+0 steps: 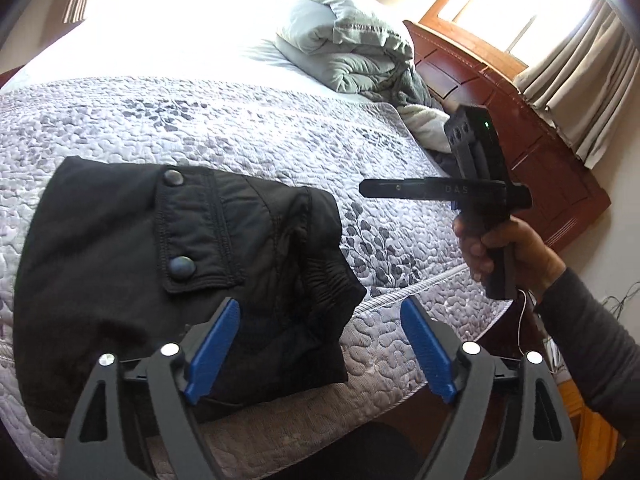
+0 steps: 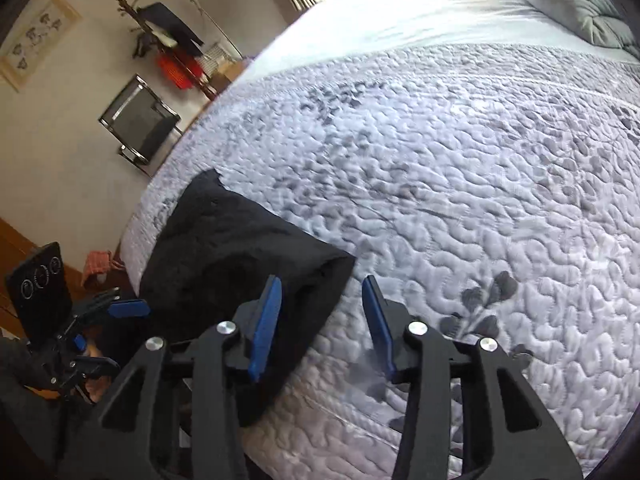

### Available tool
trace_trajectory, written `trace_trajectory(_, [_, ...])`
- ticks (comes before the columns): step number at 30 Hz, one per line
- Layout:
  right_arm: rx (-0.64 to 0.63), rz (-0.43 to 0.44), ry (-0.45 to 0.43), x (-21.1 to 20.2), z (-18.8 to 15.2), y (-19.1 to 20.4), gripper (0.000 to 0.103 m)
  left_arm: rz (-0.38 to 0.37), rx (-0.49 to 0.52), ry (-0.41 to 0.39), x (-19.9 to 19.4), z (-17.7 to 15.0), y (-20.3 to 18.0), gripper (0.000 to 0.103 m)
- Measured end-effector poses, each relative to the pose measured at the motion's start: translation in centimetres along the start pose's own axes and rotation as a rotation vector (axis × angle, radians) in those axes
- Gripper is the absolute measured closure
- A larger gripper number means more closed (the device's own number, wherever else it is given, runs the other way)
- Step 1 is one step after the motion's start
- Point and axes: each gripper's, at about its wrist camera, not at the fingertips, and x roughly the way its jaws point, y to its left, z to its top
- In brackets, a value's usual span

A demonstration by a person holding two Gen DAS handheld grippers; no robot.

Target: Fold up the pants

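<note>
Just above the folded black pants (image 1: 172,272), I'm holding my left gripper (image 1: 320,344) wide open and empty; my right gripper (image 2: 324,328) is hovering beside them, parted, gripping nothing. They're resting on the quilt (image 1: 280,128), bundle apparently finished; beyond lies a crumpled duvet (image 1: 352,40).

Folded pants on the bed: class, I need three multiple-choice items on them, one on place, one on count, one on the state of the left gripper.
1. Where do the black pants lie?
A. on the quilt near the bed's edge
B. on the floor
C. on the pillow

2. How many round buttons show on the pocket flap?
A. none
B. two
C. five

3. The left gripper is
A. shut on the pants
B. shut on the quilt
C. open, holding nothing

Answers: 1 A, quilt shows around them; 2 B, one above the other; 3 C, blue pads stand wide apart above the fabric.
</note>
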Motion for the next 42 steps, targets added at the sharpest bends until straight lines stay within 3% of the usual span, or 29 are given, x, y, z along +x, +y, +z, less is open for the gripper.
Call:
trace_trajectory(5, [-0.014,0.074,-0.014,4.3,1.0,2.9,0.07,0.08,-0.021,-0.004,-0.8,0.2,3.6,0.016])
trace_trajectory(6, [0.0,0.07,0.001,5.1,1.0,2.5,0.07,0.096,-0.035,0.001,-0.7,0.1,4.6,0.016])
trace_trajectory(9, [0.072,0.056,0.054,7.5,-0.2,0.2,0.084,0.151,-0.103,0.035,-0.2,-0.3,8.0,0.016])
trace_trajectory(13, [0.099,0.038,0.019,6.6,-1.4,0.6,0.081,0.128,-0.161,0.047,-0.1,-0.8,10.1,0.017])
trace_trajectory(16, [0.102,0.052,-0.077,3.6,-1.8,3.3,0.081,0.106,-0.166,0.043,-0.2,-0.7,10.3,0.016])
trace_trajectory(18, [0.079,0.074,-0.097,2.6,-2.7,5.7,0.081,0.098,-0.165,0.042,-0.3,-0.6,10.4,0.016])
trace_trajectory(23, [0.075,0.034,-0.07,3.2,-6.6,9.0,0.081,0.094,-0.157,0.04,-0.6,-0.6,10.8,0.016])
trace_trajectory(26, [0.125,-0.032,-0.051,4.4,-9.4,8.1,0.083,0.09,-0.148,0.05,0.0,-0.5,10.9,0.016])
trace_trajectory(30, [0.178,-0.04,-0.056,5.2,-11.5,7.0,0.088,0.085,-0.134,0.069,0.5,-0.6,10.8,0.016])
trace_trajectory(31, [0.204,-0.03,-0.056,4.7,-11.4,6.8,0.088,0.082,-0.136,0.071,0.3,-0.5,10.8,0.016])
trace_trajectory(35, [0.234,-0.029,-0.124,1.5,-9.5,7.7,0.069,0.045,-0.136,0.042,-2.2,0.2,10.9,0.016])
trace_trajectory(38, [0.249,-0.039,-0.181,0.2,-6.6,7.7,0.069,0.024,-0.149,0.007,-4.6,0.8,11.9,0.01])
trace_trajectory(42, [0.319,0.019,-0.198,2.6,-2.8,5.3,0.069,0.026,-0.196,0.001,-6.3,1.6,14.5,0.01])
